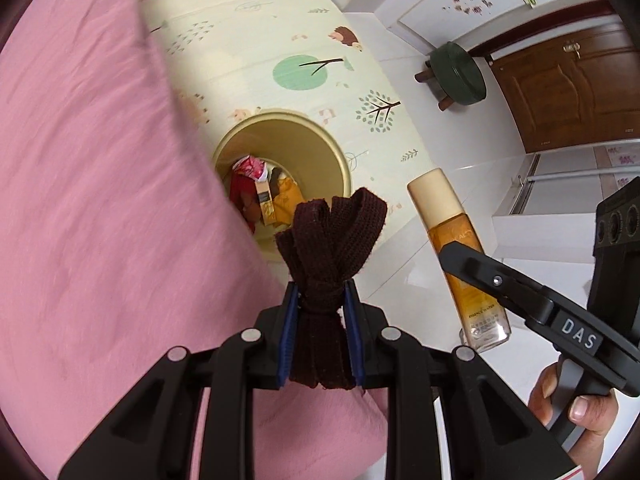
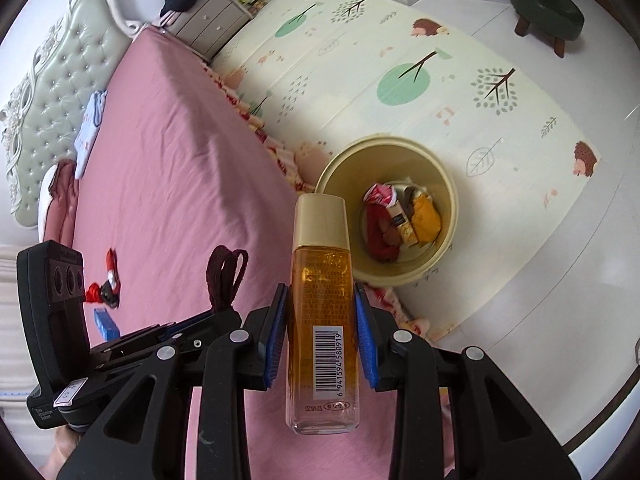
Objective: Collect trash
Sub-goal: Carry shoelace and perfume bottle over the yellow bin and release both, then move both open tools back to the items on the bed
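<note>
Two pieces are in hand: our left gripper (image 1: 320, 320) pinches a dark strap (image 1: 332, 248); our right gripper (image 2: 320, 336) clamps a bottle (image 2: 322, 312). Both hang over the bed (image 2: 180, 168) edge, the bin (image 2: 448, 184) just beyond on the mat; we judge this the carry step; next we must bring each over the rim before letting go.

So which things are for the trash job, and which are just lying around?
For the job: brown strap in the left gripper; amber bottle in the right gripper; yellow bin.
Lying about: green stool; nightstand; play mat.
</note>
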### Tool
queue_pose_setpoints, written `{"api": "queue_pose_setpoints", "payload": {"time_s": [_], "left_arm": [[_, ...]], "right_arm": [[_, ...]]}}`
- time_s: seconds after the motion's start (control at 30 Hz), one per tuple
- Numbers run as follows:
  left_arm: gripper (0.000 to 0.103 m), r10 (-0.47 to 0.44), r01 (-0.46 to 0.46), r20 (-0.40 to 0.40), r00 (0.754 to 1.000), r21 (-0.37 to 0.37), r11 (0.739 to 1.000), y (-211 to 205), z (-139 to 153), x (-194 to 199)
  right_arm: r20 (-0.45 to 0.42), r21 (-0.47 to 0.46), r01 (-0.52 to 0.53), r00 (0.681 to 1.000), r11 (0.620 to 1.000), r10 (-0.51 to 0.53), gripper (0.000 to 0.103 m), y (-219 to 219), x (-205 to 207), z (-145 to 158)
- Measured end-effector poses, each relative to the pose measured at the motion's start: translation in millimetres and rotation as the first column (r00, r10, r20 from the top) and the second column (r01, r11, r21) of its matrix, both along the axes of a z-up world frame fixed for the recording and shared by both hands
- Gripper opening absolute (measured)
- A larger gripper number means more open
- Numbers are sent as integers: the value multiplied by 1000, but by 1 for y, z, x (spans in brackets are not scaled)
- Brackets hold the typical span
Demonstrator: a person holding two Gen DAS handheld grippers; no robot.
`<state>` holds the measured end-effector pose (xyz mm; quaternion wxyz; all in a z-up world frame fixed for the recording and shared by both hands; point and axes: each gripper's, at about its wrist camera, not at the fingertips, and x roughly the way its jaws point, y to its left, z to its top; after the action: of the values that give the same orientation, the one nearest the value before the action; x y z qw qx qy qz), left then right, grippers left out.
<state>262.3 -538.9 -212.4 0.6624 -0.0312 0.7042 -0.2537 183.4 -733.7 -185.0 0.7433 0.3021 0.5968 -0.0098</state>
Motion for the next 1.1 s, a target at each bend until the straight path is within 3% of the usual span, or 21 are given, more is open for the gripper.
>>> {"api": "queue_pose_setpoints", "payload": {"time_s": [0.2,0.23,0.27,0.3,0.33,0.53,0.77,1.1], "left_arm": [[24,-49,50,44,998,-13,999,-29,6,25],[30,-55,56,70,996,-6,998,-33,10,30],[52,-56,55,92,994,5,998,-33,12,34],[65,-54,52,111,992,15,999,-33,14,36],[71,-49,46,132,990,21,999,-32,17,40],[72,-54,49,147,988,42,998,-22,23,47],[74,-40,35,135,990,38,999,-3,26,38],[74,83,-89,138,987,41,995,79,36,25]], "right_arm": [[33,-16,0,999,1000,1,31,-20,24,9],[34,-11,1,999,1000,0,32,-23,28,11],[32,-17,9,999,1000,-8,33,-26,31,12],[35,-34,18,999,999,-16,42,-29,34,14],[49,-52,25,999,998,-23,46,-32,36,19],[67,-50,47,997,998,-44,47,-37,43,25],[47,-36,19,999,999,-17,47,-14,42,25],[67,-27,-90,993,996,92,47,60,49,40]]}}
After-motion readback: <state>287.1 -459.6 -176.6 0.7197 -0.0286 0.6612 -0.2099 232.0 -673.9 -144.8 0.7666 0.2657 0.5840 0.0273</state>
